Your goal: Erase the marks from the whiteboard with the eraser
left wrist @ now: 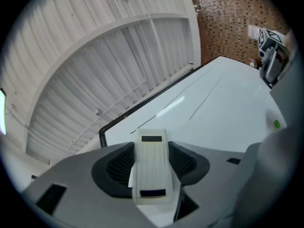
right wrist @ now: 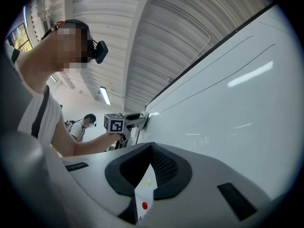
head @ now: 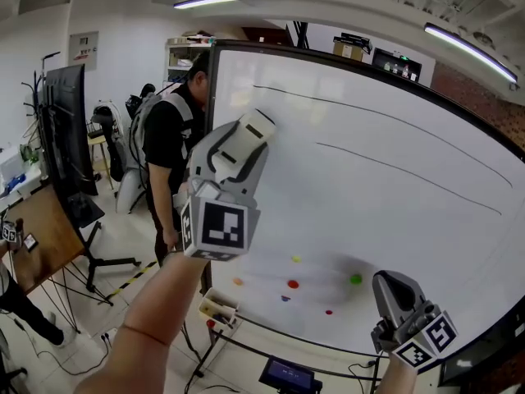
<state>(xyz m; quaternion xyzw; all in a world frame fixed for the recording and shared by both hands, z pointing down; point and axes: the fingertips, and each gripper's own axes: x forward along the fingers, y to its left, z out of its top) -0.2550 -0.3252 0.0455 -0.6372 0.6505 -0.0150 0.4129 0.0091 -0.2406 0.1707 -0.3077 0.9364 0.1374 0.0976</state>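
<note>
Wide white whiteboard (head: pixel 385 203): at ten o'clock our left gripper (head: pixel 243 144) clamps a white ribbed plastic eraser (left wrist: pixel 152 167); our right gripper (head: pixel 393 286) is closed, empty.

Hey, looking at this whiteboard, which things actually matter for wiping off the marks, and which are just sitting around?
For the job:
- eraser, gripped in the left claw
- whiteboard
- two black lines on it

Just around:
- coloured dots low on the board, likely magnets
- right claw, shut and empty
- dark screen on a stand
- person beside the board
</note>
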